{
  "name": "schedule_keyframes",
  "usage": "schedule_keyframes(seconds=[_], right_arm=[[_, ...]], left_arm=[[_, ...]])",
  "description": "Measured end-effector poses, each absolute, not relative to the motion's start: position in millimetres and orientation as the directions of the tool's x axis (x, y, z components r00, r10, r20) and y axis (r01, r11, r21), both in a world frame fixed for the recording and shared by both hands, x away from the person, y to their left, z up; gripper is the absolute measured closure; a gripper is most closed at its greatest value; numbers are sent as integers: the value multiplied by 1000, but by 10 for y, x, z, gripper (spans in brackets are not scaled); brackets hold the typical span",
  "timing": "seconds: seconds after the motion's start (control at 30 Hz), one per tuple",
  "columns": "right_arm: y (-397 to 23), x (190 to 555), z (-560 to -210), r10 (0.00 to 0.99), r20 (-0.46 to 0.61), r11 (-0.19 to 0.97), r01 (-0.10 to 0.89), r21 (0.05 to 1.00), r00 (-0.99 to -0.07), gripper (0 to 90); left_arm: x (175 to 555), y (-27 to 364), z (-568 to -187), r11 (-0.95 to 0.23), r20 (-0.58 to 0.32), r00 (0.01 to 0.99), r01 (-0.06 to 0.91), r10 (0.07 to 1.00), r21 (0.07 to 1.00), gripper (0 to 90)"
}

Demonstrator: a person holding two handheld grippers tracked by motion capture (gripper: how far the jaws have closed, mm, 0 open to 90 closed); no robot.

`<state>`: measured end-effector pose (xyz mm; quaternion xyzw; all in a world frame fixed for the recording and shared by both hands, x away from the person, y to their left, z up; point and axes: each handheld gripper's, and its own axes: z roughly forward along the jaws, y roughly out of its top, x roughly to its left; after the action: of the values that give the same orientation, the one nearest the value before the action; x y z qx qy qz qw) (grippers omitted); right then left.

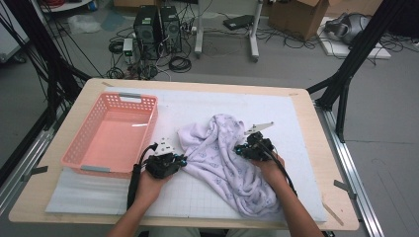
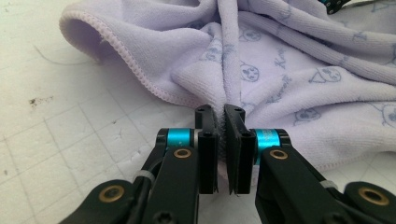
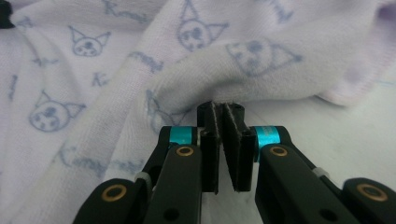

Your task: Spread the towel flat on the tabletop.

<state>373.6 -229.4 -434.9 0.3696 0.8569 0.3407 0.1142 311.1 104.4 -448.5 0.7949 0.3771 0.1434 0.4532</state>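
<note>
While both tongs are pinched onto the lilac towel (image 1: pixel 225 160), the step in hand looks like the taking-up of two grip points before the cloth is lifted or spread. The towel lies crumpled on the white mat (image 1: pixel 197 195) of the tabletop (image 1: pixel 316 148), just right of the pink basket (image 1: pixel 112 133), which stands empty. In the left gripper view the left tongs (image 2: pixel 222 112) have their jaws pressed together on a raised fold close to the stitched hem (image 2: pixel 126 63); from above, the left tongs (image 1: pixel 184 159) sit at the towel's left edge. In the right gripper view the right tongs (image 3: pixel 220 108) are likewise squeezed onto a rolled edge of the printed cloth, and from above they (image 1: pixel 239 149) meet the towel near its middle right. The next move, I judge, calls for raising both hands together and drawing them apart, keeping each pinch firm, so the bunched cloth opens out flat rather than slipping from a thin fold.
</note>
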Motion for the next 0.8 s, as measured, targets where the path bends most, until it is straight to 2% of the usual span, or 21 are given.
schedule_keyframes(seconds=[0.37,0.5,0.57,0.77,0.8], right_arm=[[-3104,3570,-4254,838,-7,397,602,693,-545,879],[-3503,3288,-4218,871,-65,398,623,674,-487,881],[-3635,3134,-4227,878,-56,386,632,672,-476,881],[-3779,2751,-4256,879,-39,382,654,653,-475,881],[-3775,2667,-4244,867,-27,391,645,656,-497,873]], left_arm=[[3108,1023,-4485,-298,-126,681,470,721,831,840],[3088,1017,-4493,-310,-137,701,471,700,826,841],[3080,1011,-4498,-314,-140,706,472,694,824,841],[2978,976,-4477,-356,-132,751,450,647,819,830],[2978,972,-4469,-350,-137,751,451,646,821,668]])
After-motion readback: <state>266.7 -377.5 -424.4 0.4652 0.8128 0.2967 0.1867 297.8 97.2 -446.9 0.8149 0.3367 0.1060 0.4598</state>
